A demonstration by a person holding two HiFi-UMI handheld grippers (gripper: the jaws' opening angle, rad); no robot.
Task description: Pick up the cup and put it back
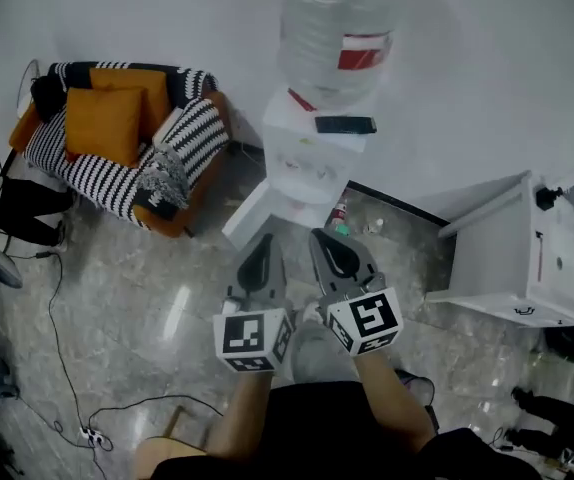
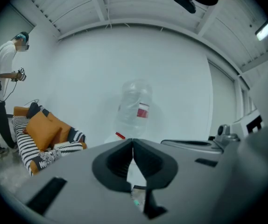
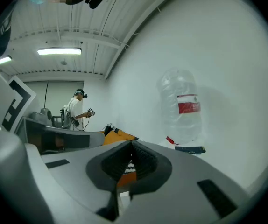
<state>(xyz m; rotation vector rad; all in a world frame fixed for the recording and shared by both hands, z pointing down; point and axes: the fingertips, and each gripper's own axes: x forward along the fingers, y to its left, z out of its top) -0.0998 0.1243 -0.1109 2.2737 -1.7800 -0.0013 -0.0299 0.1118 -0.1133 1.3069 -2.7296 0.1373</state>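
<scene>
My left gripper (image 1: 261, 258) and right gripper (image 1: 335, 253) are both closed on nothing. No cup shows in any view; I should search near the water dispenser (image 1: 312, 163), then open wide before reaching.

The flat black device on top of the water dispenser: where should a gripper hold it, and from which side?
Probably grip the black device across its two long edges, coming down from above, clear of the bottle behind it. It lies flat on the dispenser top, so only its thin edges offer the jaws a hold.
</scene>
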